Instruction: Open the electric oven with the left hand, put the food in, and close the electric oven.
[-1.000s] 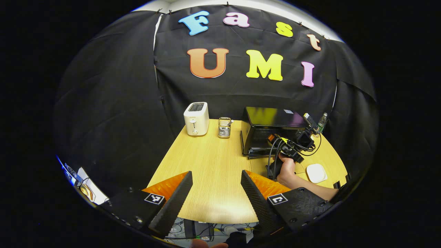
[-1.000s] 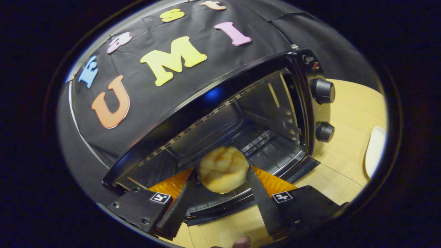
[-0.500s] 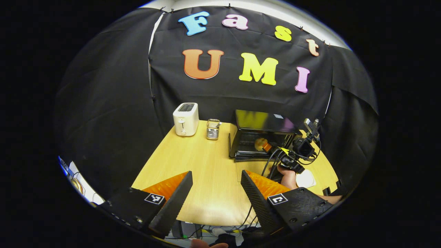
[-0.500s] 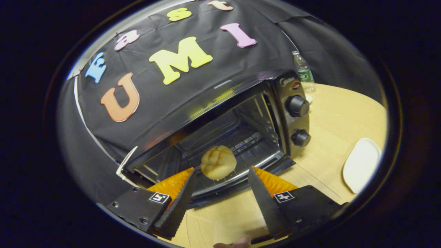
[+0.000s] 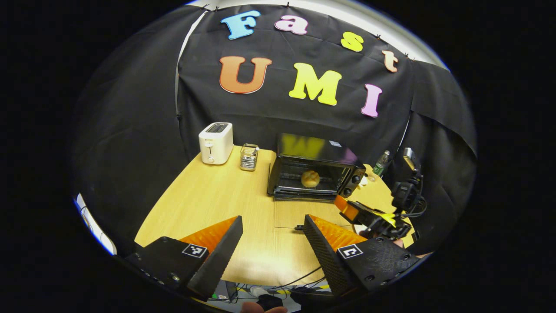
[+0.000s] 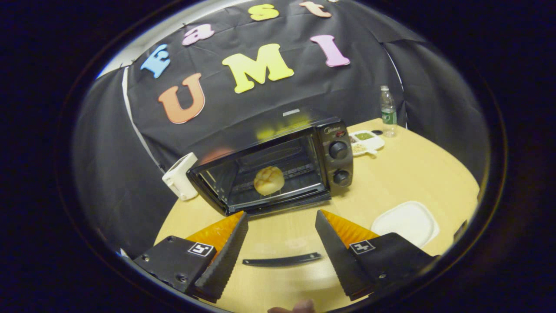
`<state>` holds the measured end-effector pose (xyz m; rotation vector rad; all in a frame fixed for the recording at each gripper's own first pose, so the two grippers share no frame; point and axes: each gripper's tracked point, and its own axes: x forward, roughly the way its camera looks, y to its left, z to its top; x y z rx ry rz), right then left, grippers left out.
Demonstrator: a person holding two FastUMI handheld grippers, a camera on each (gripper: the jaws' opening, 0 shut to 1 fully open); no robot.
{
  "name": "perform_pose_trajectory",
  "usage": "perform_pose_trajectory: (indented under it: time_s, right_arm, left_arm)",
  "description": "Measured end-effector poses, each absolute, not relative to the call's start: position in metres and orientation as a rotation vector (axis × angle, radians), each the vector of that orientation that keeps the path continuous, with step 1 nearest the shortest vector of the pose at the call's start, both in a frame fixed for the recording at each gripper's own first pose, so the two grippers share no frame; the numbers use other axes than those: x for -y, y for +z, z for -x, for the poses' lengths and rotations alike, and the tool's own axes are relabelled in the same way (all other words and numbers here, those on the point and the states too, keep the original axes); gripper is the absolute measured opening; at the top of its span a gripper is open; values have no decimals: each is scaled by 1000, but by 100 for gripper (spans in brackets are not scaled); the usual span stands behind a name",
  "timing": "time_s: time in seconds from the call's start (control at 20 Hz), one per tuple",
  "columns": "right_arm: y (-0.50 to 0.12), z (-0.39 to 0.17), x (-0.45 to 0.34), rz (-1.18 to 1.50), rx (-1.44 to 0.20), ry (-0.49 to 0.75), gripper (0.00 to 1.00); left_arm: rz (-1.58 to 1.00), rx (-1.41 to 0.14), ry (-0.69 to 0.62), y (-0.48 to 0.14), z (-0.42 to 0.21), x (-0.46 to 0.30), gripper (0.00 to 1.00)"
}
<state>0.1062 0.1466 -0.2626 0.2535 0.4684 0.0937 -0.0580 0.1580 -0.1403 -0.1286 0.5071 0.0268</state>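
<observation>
The black electric oven (image 6: 278, 161) stands with its glass door folded down flat; the door's dark handle (image 6: 282, 260) lies toward me. A round golden bun (image 6: 269, 180) rests on the rack inside. My right gripper (image 6: 280, 243) is open and empty, well back from the oven over the door's front edge. In the left gripper view the oven (image 5: 317, 167) sits mid-table with the bun (image 5: 310, 178) inside, and the right gripper (image 5: 347, 208) hovers in front of it to the right. My left gripper (image 5: 273, 243) is open and empty above the table's near edge.
A white toaster (image 5: 215, 142) and a wire utensil holder (image 5: 249, 156) stand left of the oven. A white plate (image 6: 406, 221) lies near right. A small tray (image 6: 365, 141) and a water bottle (image 6: 388, 111) sit behind the oven's right side on the wooden table (image 5: 208, 204).
The right gripper let go of the bun on the oven rack and drew back from the oven. The left gripper has drifted back and leftward, still open.
</observation>
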Motion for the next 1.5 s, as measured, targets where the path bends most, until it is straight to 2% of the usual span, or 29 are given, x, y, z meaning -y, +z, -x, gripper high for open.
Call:
perform_pose_trajectory:
  time_s: [0.35,0.7,1.2,1.5]
  right_arm:
    - [-226,-45,-74,-92,-463,51,94]
    - [-199,-15,-23,10,-465,26,97]
    - [-198,13,61,109,-516,-60,97]
    - [-206,15,78,71,-541,-79,98]
  left_arm:
    - [117,-541,-33,-181,45,-114,94]
    - [86,-591,-105,-260,26,-51,93]
    - [85,-731,-19,-365,-15,-14,93]
    - [64,-760,3,-383,-32,-15,93]
